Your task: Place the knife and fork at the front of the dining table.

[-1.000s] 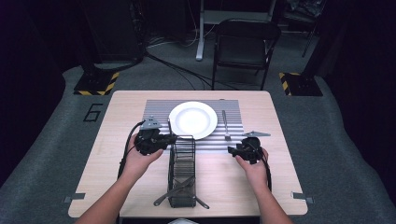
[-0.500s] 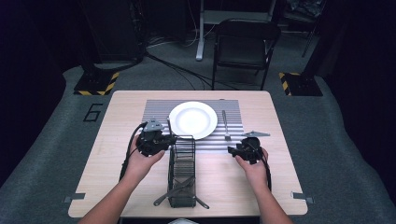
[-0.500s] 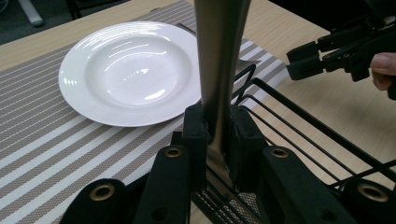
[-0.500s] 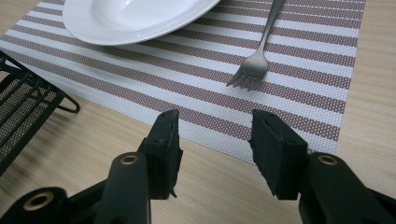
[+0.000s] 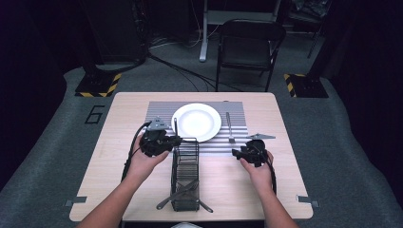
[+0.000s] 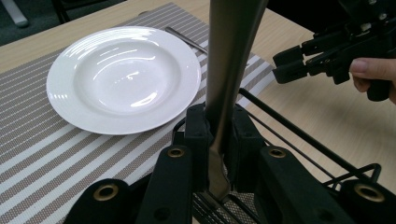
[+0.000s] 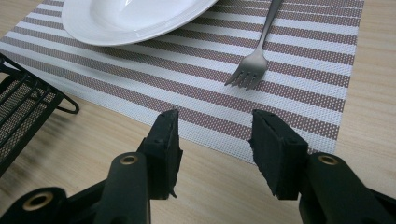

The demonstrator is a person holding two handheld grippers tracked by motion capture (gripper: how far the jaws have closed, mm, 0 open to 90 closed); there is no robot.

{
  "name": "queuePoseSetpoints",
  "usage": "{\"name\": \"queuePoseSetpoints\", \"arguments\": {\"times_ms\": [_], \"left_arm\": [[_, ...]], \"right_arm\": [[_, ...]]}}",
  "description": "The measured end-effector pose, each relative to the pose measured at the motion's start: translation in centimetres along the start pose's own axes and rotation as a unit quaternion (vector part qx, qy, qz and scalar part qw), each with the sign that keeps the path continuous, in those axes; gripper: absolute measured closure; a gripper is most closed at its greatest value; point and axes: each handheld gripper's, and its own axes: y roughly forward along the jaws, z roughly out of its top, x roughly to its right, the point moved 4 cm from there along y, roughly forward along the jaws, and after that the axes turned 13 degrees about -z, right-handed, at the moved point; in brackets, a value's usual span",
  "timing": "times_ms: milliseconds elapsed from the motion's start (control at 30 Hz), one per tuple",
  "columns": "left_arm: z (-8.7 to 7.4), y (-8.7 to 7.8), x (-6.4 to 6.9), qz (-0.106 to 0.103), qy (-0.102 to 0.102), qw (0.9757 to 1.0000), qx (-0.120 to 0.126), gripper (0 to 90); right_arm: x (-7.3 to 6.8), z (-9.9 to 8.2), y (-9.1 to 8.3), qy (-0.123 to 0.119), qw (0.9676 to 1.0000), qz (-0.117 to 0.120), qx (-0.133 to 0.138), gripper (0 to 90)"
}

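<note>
left claw is clamped tight on a knife, gripping it low on the shaft, the piece standing upright between the pads right over the far end of the black wire caddy. in the high view that same left claw sits at the caddy's far left corner, the knife poking up beyond it toward the plate. my read: this is the lift-out step of laying a place setting, utensil just clear of the rack. next move, i'd say, calls for swinging it off the caddy, tipping it flat and setting it on the striped placemat beside the plate, on the side away from the fork, without clipping the plate rim just ahead of the claw.

right claw is released, jaws standing apart with nothing between them, hovering over bare table at the near edge of the mat, fork lying just ahead of it, tines toward the claw.

count: one plate, one fork on the mat, one knife in the grip, one caddy, one placemat, and at least two utensils lying crossed at the caddy's near end; hard to tell what kind.
</note>
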Motion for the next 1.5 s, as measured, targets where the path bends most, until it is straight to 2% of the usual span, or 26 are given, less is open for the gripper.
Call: {"name": "queuePoseSetpoints", "arguments": {"times_ms": [167,433,700,933,1133,1333,1500], "left_arm": [[0.9,-0.7,0.3,0.0,0.006,1.0,0.003,80.3],[2.3,-1.5,0.3,-0.002,0.003,1.0,0.008,80.3],[4.2,-2.6,0.7,-0.005,0.013,0.9998,0.013,80.3],[5.7,-3.6,1.1,-0.006,0.017,0.9997,0.016,80.3],[7.0,-4.6,1.6,-0.012,0.024,0.9995,0.018,80.3],[7.9,-5.7,1.9,-0.006,0.032,0.9992,0.022,80.3],[8.4,-6.6,1.6,0.0,0.031,0.9991,0.028,80.4]], "right_arm": [[0.0,0.0,0.0,0.0,1.0,0.001,0.001,52.0],[0.0,0.0,0.0,0.0,1.0,0.001,0.0,52.0],[0.1,0.0,0.0,0.002,1.0,0.002,0.004,52.0],[0.3,0.1,-0.1,0.014,0.9999,0.004,0.003,52.0],[0.3,0.0,-0.1,0.01,0.9999,0.004,0.004,52.0],[0.2,0.1,-0.2,0.015,0.9999,0.004,0.006,52.0],[0.3,0.1,-0.2,0.015,0.9999,0.004,0.007,52.0]]}}
